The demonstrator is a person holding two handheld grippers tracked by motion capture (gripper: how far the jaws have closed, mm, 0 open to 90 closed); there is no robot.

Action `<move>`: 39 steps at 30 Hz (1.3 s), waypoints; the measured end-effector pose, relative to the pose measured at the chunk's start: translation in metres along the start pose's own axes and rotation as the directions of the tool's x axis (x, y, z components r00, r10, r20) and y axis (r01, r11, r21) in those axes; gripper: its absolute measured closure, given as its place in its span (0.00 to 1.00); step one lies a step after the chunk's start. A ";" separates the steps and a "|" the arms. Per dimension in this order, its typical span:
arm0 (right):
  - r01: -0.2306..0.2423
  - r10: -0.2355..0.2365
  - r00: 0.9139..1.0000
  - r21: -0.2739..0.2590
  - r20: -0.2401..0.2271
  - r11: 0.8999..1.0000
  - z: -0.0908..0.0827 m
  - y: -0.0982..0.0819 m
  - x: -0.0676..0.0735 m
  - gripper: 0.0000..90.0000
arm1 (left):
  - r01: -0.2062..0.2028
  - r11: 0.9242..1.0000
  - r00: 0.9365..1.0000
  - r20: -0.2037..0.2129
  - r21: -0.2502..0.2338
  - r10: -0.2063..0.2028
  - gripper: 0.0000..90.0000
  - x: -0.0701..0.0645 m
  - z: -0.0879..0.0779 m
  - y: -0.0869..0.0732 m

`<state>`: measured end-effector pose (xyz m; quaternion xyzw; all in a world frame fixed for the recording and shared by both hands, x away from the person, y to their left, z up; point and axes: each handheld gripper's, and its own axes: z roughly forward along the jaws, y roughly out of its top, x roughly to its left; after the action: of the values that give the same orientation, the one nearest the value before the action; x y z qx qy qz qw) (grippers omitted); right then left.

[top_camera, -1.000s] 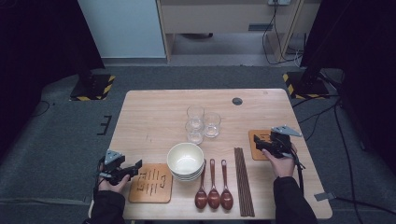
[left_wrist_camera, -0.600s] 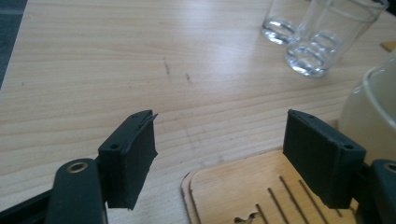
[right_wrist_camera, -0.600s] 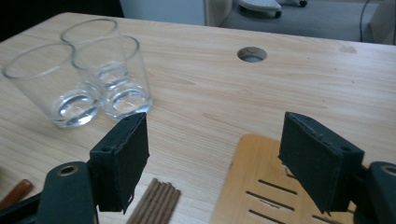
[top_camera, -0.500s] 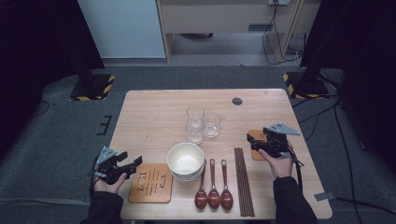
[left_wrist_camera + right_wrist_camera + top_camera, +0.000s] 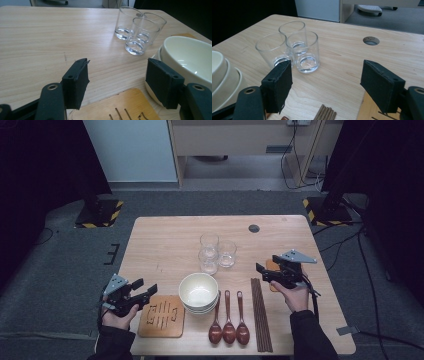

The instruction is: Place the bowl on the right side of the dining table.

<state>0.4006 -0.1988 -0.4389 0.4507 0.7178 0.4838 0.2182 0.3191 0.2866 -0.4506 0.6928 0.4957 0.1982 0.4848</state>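
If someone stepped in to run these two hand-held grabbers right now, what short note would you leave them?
Left gripper: open, holding nothing, jaws just closing somewhat, above the slotted wooden coaster.
Right gripper: open, holding nothing, over a second wooden coaster.
Between them: stacked cream bowls, three clear glass tumblers, three brown wooden spoons, dark wooden chopsticks.
Done: nothing picked up.
Left: probably all the handling.

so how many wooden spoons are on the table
3, side by side near the front edge: left spoon beside the bowl stack, middle spoon, right spoon next to the chopsticks.
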 end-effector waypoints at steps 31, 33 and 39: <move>0.093 -0.093 0.985 -0.005 -0.146 0.996 0.004 0.020 0.048 0.36 | -0.102 0.994 0.989 0.114 0.029 0.098 0.55 -0.042 0.027 0.038; 0.095 -0.096 0.984 -0.010 -0.150 0.995 0.004 0.022 0.050 0.36 | -0.109 0.993 0.987 0.121 0.034 0.104 0.56 -0.044 0.031 0.040; 0.088 -0.087 0.984 0.002 -0.155 0.996 0.007 0.026 0.056 0.39 | -0.127 0.990 0.983 0.138 0.053 0.119 0.57 -0.051 0.041 0.040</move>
<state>0.3889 -0.1441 -0.4122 0.3808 0.7537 0.5041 0.1809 0.3480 0.2201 -0.4239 0.7485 0.4240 0.1653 0.4823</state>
